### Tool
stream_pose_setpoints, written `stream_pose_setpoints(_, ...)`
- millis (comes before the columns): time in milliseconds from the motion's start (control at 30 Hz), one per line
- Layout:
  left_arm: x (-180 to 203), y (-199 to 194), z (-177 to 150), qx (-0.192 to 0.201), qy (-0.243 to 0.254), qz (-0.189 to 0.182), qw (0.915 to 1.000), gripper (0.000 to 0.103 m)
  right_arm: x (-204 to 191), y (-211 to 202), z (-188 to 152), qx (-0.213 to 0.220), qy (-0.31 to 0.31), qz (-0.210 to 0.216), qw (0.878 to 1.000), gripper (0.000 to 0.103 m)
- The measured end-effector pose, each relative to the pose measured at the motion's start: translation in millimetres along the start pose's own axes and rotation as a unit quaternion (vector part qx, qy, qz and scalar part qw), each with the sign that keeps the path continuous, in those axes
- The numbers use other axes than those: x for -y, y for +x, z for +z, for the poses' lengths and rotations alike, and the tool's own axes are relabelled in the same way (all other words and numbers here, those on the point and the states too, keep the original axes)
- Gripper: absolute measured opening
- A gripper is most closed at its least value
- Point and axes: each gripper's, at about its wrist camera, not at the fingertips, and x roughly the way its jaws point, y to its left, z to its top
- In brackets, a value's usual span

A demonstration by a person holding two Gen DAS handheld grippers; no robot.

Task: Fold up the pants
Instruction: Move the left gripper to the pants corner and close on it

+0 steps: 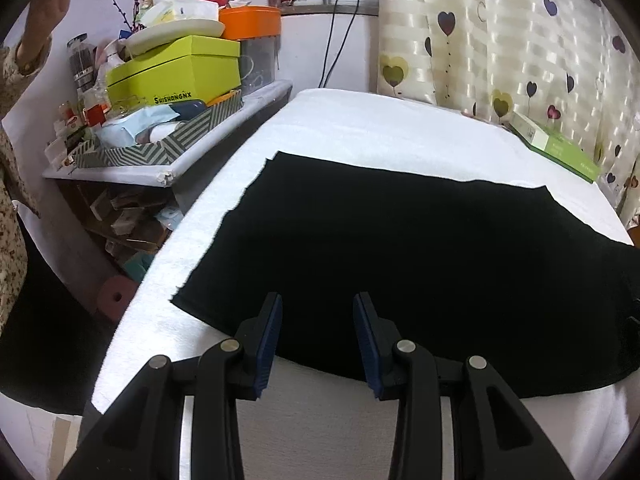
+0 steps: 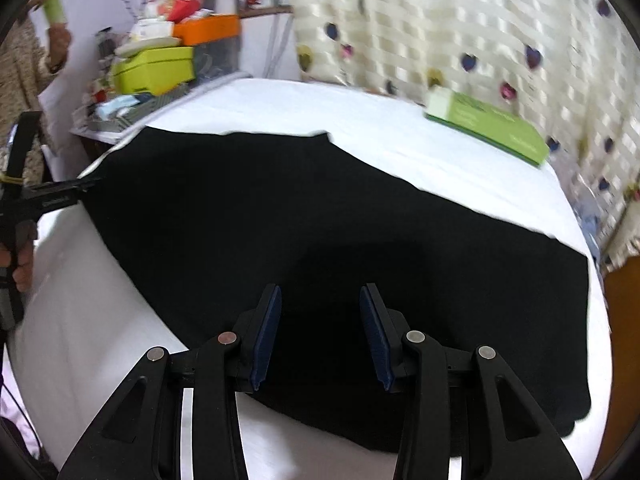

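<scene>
I see the black pants (image 1: 400, 248) lying flat on the white desk (image 1: 360, 128); my left claw (image 1: 317, 308) and right claw (image 2: 320, 300) gape empty.

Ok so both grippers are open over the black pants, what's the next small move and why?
Probably lower both onto the near edge and close. The left gripper and right gripper hover open, holding nothing, and the pants lie flat on the white cover.

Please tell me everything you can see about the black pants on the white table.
The black fabric pants lie flat and spread out on the white cloth-covered table, one uniform dark sheet with no visible seams or pockets. One end is cut straight, with a slightly jagged side edge. Both grippers hover above the near edge, jaws open, gripping nothing. The pants touch only the table.
</scene>
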Motion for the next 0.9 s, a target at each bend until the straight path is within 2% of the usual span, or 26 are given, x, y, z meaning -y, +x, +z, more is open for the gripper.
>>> stream_pose_setpoints(267, -52.9, -9.9, -6.1, 0.007, -0.076, -0.016, 0.9970, 0.040, -24.0, 21.6, 1.6, -0.017, -0.019, 0.022, 0.999, 0.042)
stream_pose_setpoints(433, -72.4, -0.7, -14.1, -0.012, -0.124, -0.035, 0.9916, 0.043, -22.1, 22.0, 2.9, -0.017, -0.012, 0.026, 0.999, 0.042)
stream_pose_setpoints(567, -72.3, 4.5, -10.5, -0.010, -0.144, -0.054, 0.9881, 0.054, -22.4, 21.7, 3.0, -0.016, -0.012, 0.026, 0.999, 0.042)
stream_pose_setpoints(833, -66.1, 15.3, 0.9, -0.008, -0.161, -0.010, 0.9869, 0.054, -21.3, 20.5, 3.3, -0.014, -0.001, 0.035, 0.999, 0.042)
stream_pose_setpoints(900, -62.8, 15.9, 1.5, -0.007, -0.159, 0.010, 0.9872, 0.049, -20.8, 20.2, 3.0, -0.013, 0.003, 0.036, 0.999, 0.042)
